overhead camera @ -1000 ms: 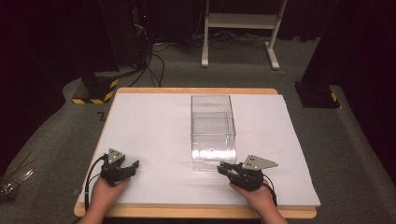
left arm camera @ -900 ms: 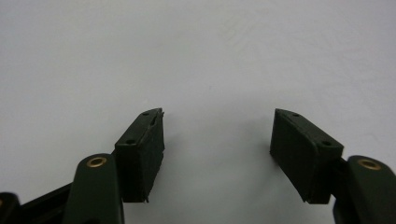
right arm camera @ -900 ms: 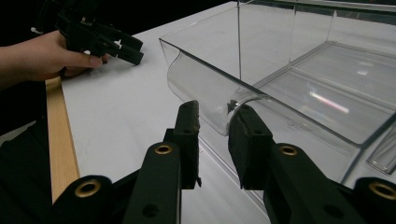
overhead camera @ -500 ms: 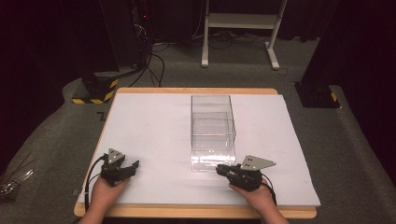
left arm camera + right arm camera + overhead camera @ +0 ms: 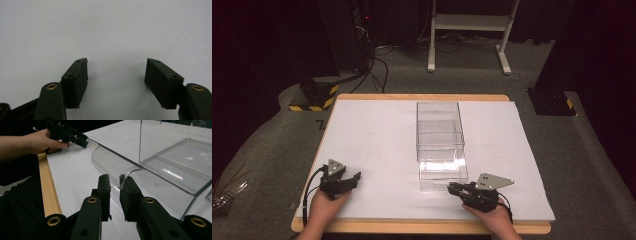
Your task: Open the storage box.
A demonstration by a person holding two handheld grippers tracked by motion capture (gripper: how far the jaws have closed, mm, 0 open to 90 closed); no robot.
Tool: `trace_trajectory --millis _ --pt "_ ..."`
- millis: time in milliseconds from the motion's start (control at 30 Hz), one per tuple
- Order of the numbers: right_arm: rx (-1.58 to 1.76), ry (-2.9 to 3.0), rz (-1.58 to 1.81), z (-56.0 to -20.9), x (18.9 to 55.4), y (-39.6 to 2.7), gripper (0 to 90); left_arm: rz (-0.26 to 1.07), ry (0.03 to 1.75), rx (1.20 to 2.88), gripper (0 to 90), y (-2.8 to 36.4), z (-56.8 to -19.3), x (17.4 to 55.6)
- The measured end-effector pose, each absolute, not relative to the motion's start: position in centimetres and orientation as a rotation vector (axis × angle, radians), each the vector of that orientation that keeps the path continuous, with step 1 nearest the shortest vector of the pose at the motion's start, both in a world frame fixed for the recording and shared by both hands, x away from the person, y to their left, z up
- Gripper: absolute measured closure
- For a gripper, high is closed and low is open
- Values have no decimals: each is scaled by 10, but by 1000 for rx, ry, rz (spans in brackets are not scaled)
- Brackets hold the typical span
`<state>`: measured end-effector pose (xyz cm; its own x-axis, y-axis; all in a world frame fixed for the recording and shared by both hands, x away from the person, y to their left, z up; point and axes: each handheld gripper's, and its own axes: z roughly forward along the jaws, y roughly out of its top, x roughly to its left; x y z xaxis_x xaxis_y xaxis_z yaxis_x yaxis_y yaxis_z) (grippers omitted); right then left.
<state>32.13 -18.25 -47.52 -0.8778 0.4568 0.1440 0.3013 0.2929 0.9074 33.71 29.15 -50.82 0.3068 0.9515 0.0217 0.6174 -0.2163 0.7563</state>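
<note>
Right gripper (image 5: 115, 181) is where I begin: in the right gripper view its two black jaws are nearly together, and the curved clear front lip of the drawer (image 5: 117, 170) goes down between them. I see the pads touching this lip or very close to it, so I say the gripper is clenched on the drawer's front edge. Just beyond the jaws the clear drawer stands pulled out partly from the clear box (image 5: 175, 142), which rises behind it and a little to the side. In the high view the same gripper (image 5: 457, 189) lies low at the near edge, held by my right hand (image 5: 492, 217), with its grey plate on top, and its tips reach the front corner of the drawer (image 5: 443, 172); the box (image 5: 438, 125) stands farther from me, in the middle of the white sheet (image 5: 377, 135) that covers the wooden table (image 5: 422, 228).

Well apart on the other side, the left gripper (image 5: 354, 179) rests on the sheet in my left hand (image 5: 324, 207). In the left gripper view its jaws stand wide apart, released, with bare white sheet (image 5: 105, 30) between them.
</note>
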Motion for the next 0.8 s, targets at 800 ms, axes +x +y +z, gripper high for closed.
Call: trace_trajectory --millis 800 --pt "656 2411 1641 -476 302 -182 795 661 1392 1929 352 291 -508 337"
